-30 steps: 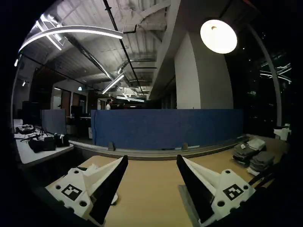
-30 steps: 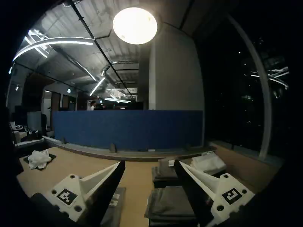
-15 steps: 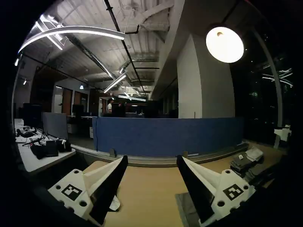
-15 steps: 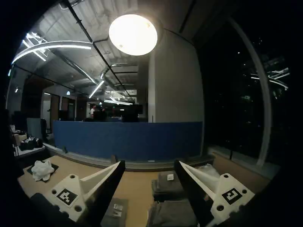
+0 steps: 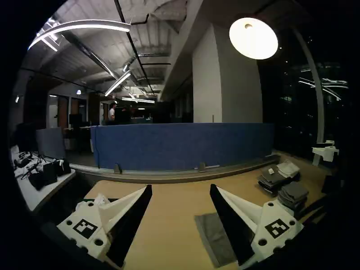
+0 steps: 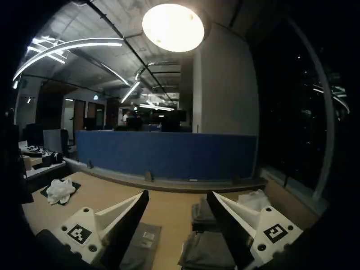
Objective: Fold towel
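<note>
On the wooden table point(image 5: 175, 225), in front of the blue divider point(image 5: 180, 146), a grey towel point(image 5: 213, 238) is lying flat, apparently unfolded, though the light is poor. The left gripper point(image 5: 180, 186) and the right gripper point(image 6: 177, 192) are hovering above the table, both with jaws standing wide open, holding and touching nothing. The folding is, I think, only starting; next each gripper is going to need to come down and pinch a towel corner nearest the divider.
</note>
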Demonstrator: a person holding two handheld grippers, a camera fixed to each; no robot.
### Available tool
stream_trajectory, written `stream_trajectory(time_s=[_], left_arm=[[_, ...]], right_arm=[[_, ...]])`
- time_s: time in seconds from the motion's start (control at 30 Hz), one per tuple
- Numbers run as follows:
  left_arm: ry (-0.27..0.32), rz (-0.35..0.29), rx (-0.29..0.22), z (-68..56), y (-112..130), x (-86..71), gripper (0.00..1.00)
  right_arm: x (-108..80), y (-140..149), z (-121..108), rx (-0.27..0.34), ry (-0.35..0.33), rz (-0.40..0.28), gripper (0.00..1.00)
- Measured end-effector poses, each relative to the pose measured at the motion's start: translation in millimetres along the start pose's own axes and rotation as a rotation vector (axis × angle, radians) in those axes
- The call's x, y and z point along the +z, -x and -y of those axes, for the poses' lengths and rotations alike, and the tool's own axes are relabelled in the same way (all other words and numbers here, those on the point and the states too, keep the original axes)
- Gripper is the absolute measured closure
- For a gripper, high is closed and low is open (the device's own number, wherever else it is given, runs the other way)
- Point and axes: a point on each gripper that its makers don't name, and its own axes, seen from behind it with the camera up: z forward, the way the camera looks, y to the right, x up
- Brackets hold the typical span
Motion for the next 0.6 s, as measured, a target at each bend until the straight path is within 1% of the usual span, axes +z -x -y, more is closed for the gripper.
stream_trajectory(time_s=[0.17, 0.27, 0.37, 0.47, 0.6], left_arm=[[0.090, 0.092, 0.019, -15.4, 11.6, -1.9, 0.05], [0.166, 0.161, 0.034, -29.6, 21.8, -5.1, 0.05], [0.259, 0.234, 0.041, -45.8, 31.6, -10.8, 0.04], [0.307, 0.274, 0.051, -54.4, 35.1, -13.5, 0.04], [0.327, 0.295, 0.084, -58.2, 38.4, -12.6, 0.04]], right_arm=[[-3.0, 14.4, 15.7, -0.033, -0.095, 0.113, 0.00], [-8.9, 31.2, 33.2, -0.064, -0.189, 0.212, 0.00], [-17.5, 46.3, 50.5, -0.086, -0.290, 0.296, 0.00], [-20.9, 51.4, 55.2, -0.099, -0.322, 0.334, 0.00], [-21.1, 52.7, 57.1, -0.104, -0.340, 0.349, 0.00]])
